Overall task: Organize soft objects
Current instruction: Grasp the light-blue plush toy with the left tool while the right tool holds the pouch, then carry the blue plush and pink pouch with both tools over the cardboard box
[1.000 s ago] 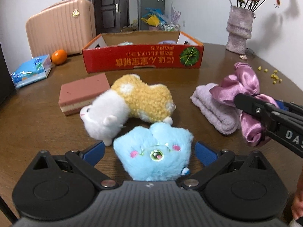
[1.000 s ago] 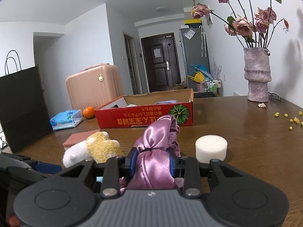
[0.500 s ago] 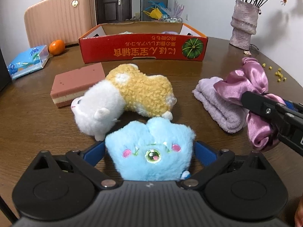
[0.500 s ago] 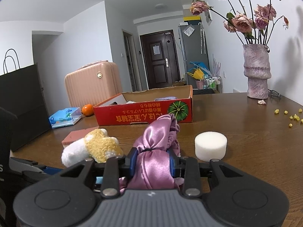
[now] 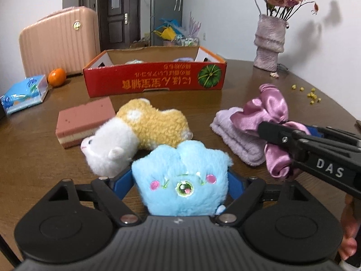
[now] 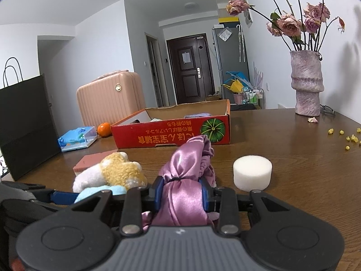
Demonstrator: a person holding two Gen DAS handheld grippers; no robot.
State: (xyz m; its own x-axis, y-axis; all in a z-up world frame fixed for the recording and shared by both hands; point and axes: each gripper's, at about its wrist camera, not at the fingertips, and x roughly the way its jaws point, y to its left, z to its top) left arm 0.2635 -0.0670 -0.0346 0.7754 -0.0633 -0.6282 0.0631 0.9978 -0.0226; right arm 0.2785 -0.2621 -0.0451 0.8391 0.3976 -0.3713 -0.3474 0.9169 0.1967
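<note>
- The blue plush [image 5: 180,176] sits between the two blue pads [image 5: 123,181] of the left gripper [image 5: 179,180], which have just been closing in on it; both pads now touch its fluffy sides, so it is pinched on the table [image 5: 33,158].
- The satin scrunchie [image 6: 182,187] is squeezed tight between the pads of the right gripper [image 6: 181,193]; its pink-purple folds bulge out ahead of and behind the pads.
- Just ahead and to the left of the left gripper lies a white-and-tan plush animal [image 5: 135,131] on its side, touching the blue plush.
- Beyond that animal, to the left, lies a pink layered sponge block [image 5: 83,119].
- Ahead and right of the left gripper, a folded lilac towel [image 5: 234,137] lies under the scrunchie's front end.
- In the right wrist view, a white round sponge [image 6: 252,172] stands just ahead and right of the right gripper.
- Farther ahead of both grippers is the red cardboard box [image 5: 155,79], open at the top, with a few soft items in it that are too hidden to name.
- Left of the box lie an orange [image 5: 56,77] and a blue tissue pack [image 5: 24,92]; a pink suitcase [image 5: 58,43] stands behind them.
- Far ahead on the right stands a lilac vase [image 6: 306,83] with dried roses, and small yellow bits [image 6: 347,136] are scattered on the table near it.
</note>
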